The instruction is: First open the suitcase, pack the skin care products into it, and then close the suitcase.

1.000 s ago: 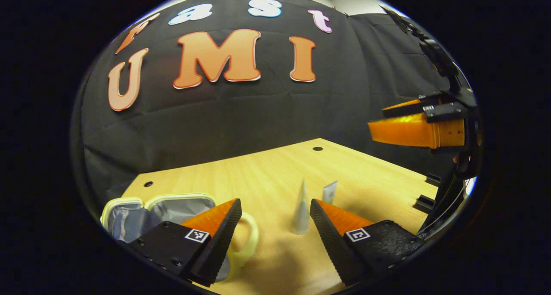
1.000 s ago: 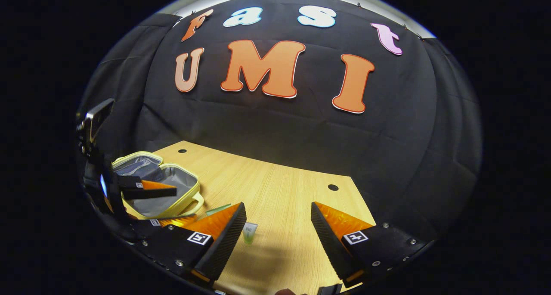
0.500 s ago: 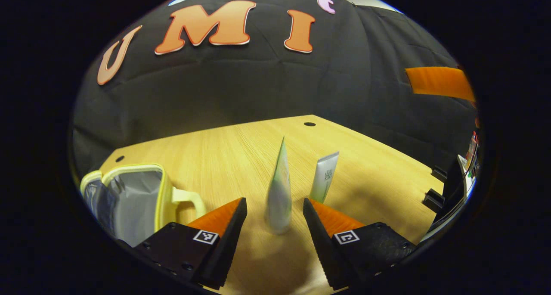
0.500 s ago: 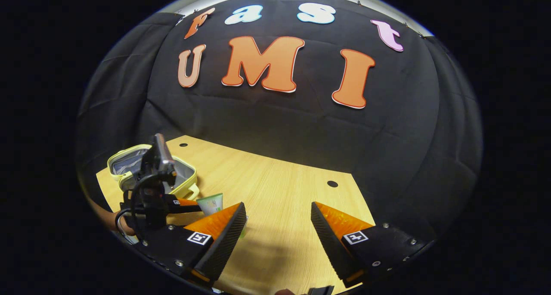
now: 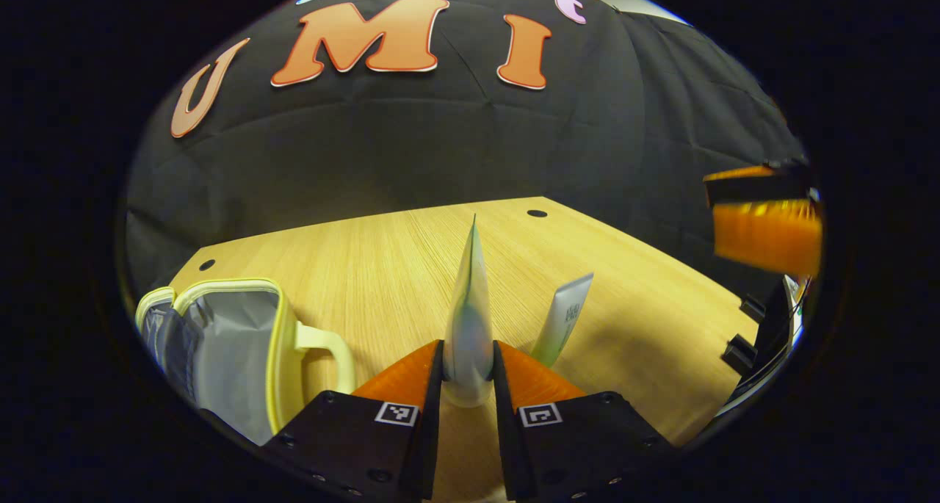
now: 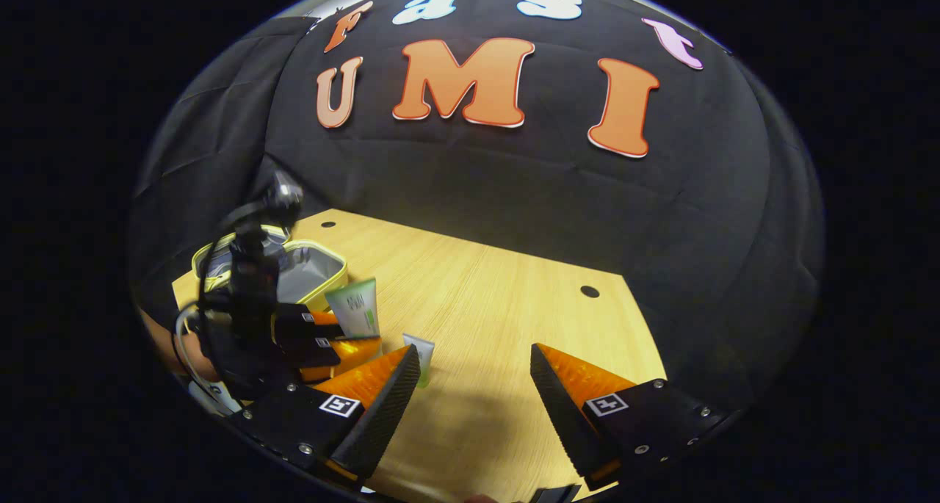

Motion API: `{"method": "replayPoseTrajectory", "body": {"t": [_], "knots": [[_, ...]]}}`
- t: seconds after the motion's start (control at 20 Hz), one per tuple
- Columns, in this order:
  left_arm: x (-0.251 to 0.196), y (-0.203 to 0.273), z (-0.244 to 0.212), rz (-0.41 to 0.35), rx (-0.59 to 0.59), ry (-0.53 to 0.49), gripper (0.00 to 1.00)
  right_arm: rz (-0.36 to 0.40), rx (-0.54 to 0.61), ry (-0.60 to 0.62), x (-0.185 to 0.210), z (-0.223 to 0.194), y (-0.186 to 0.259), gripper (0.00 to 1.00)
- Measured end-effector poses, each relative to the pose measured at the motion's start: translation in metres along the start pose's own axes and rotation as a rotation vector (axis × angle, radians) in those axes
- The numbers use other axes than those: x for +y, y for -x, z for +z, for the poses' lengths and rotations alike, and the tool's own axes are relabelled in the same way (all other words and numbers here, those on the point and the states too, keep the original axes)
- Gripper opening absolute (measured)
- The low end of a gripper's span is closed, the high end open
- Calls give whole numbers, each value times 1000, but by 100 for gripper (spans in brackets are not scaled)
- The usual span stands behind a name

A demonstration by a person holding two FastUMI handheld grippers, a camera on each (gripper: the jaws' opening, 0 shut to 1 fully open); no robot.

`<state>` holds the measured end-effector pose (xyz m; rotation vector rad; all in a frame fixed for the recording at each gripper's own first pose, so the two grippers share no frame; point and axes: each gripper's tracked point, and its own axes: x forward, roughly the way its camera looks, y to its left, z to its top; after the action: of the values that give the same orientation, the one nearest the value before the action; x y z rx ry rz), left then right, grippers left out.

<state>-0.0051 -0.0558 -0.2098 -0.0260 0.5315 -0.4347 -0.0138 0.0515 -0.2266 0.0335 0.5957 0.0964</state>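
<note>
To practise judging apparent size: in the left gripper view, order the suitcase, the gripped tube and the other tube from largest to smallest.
1. Suitcase.
2. Gripped tube, though nearness to the camera enlarges it.
3. Other tube.

Pale yellow trims the suitcase [image 5: 275, 319], at eight o'clock in the left gripper view; its lining is silvery grey. The bench [image 5: 382, 253] is light wood with fine grain. Both tubes are whitish: one [image 5: 470, 319] greenish, the other [image 5: 565, 319] green-capped [image 6: 420, 350].
</note>
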Motion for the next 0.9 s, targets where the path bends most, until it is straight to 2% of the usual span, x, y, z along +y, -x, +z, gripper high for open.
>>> {"method": "replayPoseTrajectory", "body": {"t": [0.45,0.65,0.75,0.85,0.9], "knots": [[39,89,80,154,-82,-2,35,144,79,-10,38,-37,-46,96],[65,125,94,246,-87,-11,35,171,131,0,49,-64,-70,94],[80,142,90,292,-78,-10,35,188,151,-2,56,-73,-81,92],[93,155,86,338,-59,-10,37,194,158,0,63,-77,-95,85],[99,162,84,358,-53,-9,35,192,161,-1,64,-80,-102,78]]}}
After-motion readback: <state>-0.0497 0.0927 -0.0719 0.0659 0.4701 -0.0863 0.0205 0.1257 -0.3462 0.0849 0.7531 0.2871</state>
